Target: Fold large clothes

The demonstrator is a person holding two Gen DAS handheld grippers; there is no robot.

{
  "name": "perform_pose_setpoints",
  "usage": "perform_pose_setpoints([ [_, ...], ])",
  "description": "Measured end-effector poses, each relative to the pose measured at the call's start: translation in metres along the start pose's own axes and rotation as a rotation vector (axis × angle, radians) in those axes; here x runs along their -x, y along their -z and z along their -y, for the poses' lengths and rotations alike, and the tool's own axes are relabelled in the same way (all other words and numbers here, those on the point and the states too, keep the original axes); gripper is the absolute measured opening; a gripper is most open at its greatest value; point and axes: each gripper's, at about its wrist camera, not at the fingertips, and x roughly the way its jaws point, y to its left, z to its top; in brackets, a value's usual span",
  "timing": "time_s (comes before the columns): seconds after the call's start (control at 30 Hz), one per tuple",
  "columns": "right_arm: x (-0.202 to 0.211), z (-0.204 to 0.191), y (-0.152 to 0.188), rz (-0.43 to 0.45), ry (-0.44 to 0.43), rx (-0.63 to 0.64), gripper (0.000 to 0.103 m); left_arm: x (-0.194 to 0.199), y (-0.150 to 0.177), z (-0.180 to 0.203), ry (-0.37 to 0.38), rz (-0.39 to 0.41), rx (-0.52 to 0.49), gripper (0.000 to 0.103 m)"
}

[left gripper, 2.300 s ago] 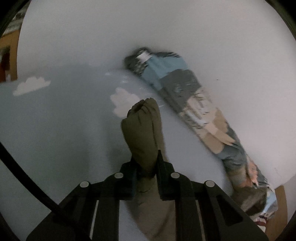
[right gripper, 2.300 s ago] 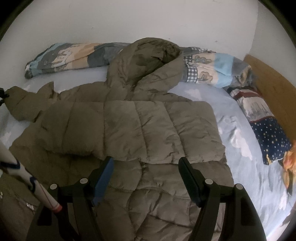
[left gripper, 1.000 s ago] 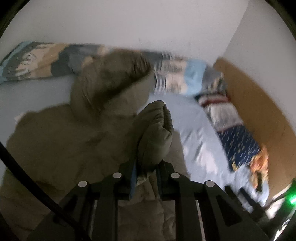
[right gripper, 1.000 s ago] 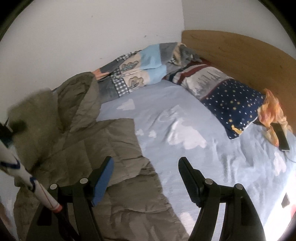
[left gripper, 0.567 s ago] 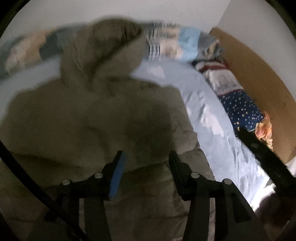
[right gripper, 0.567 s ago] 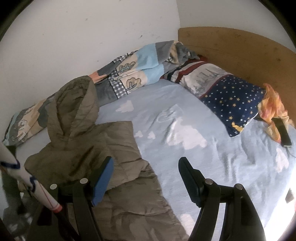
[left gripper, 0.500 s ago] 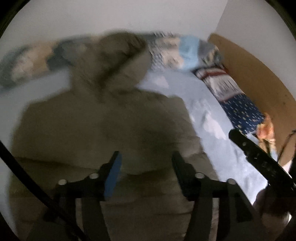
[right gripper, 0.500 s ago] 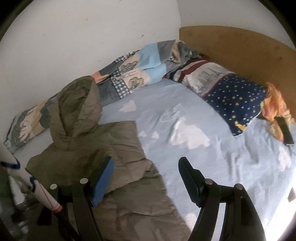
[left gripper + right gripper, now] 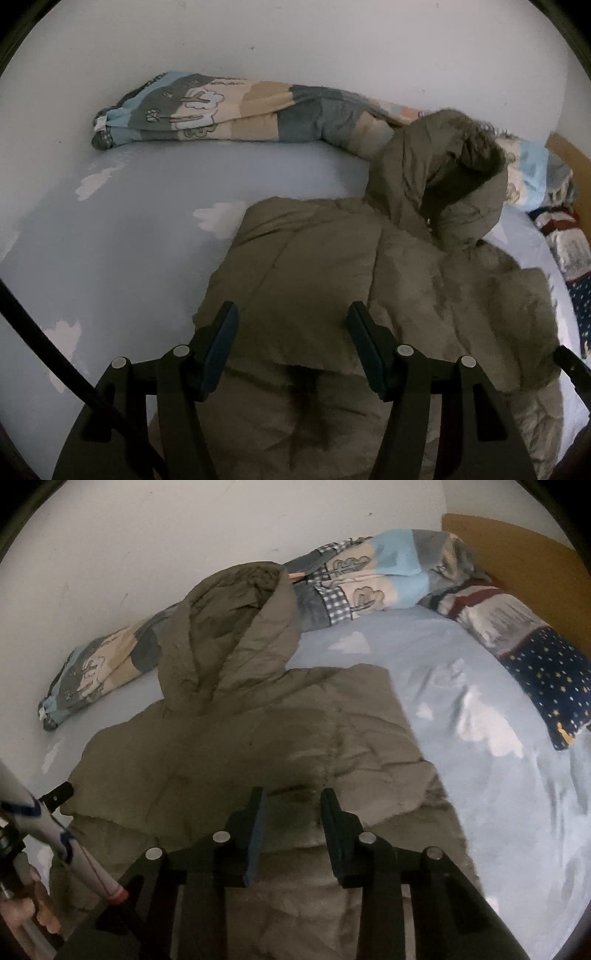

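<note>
The olive puffer jacket (image 9: 332, 280) lies on the bed (image 9: 110, 229), sleeves folded in, directly under both grippers. The left gripper (image 9: 291, 328) hangs released above it. The right gripper (image 9: 291, 808) has just been narrowing, with no fabric visibly pinched. Slippery padding may spring back and unfold.

Ahead of the fingers, the bed's cloud-print sheet (image 9: 461, 686) carries the olive puffer jacket (image 9: 258, 738), a rolled patchwork quilt (image 9: 229, 110) beyond and a star-print pillow (image 9: 550, 675) rightward.
</note>
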Motion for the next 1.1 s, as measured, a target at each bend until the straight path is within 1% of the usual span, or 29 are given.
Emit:
perform_pose_setpoints([
  [0.1,-0.019,-0.011,0.003,-0.024,0.034,0.032,0.033,-0.012,0.004,0.005,-0.028,-0.044,-0.041,0.061],
  [0.2,-0.035,-0.012,0.005,-0.063,0.070,0.050,0.033,-0.024,0.008,0.010,-0.052,-0.081,-0.082,0.061],
  [0.27,-0.046,-0.011,0.009,-0.096,0.084,0.048,0.033,-0.028,0.010,0.011,-0.062,-0.092,-0.095,0.062],
  [0.37,-0.054,-0.013,0.012,-0.114,0.111,0.069,0.033,-0.032,0.013,0.011,-0.068,-0.100,-0.097,0.062],
  [0.47,-0.056,-0.014,0.014,-0.117,0.130,0.085,0.034,-0.028,0.013,0.014,-0.091,-0.081,-0.114,0.062],
  [0.57,-0.052,-0.012,0.011,-0.114,0.129,0.069,0.034,-0.019,0.012,0.019,-0.114,-0.048,-0.131,0.062],
  [0.67,-0.039,-0.014,0.006,-0.070,0.133,0.060,0.034,-0.003,0.011,0.024,-0.113,-0.005,-0.140,0.062],
  [0.8,-0.019,-0.023,0.000,0.019,0.150,0.083,0.034,0.018,0.008,0.031,-0.098,0.064,-0.150,0.062],
  [0.83,-0.016,-0.024,0.000,0.032,0.145,0.084,0.034,0.020,0.008,0.033,-0.091,0.074,-0.158,0.062],
  [0.9,-0.010,-0.028,-0.002,0.054,0.108,0.083,0.034,0.021,0.010,0.040,-0.089,0.083,-0.182,0.062],
  [0.97,-0.010,-0.033,-0.001,0.051,0.087,0.095,0.034,0.021,0.012,0.045,-0.086,0.087,-0.205,0.062],
  [1.1,-0.018,-0.038,0.003,0.015,0.066,0.101,0.034,0.012,0.015,0.054,-0.091,0.070,-0.246,0.062],
])
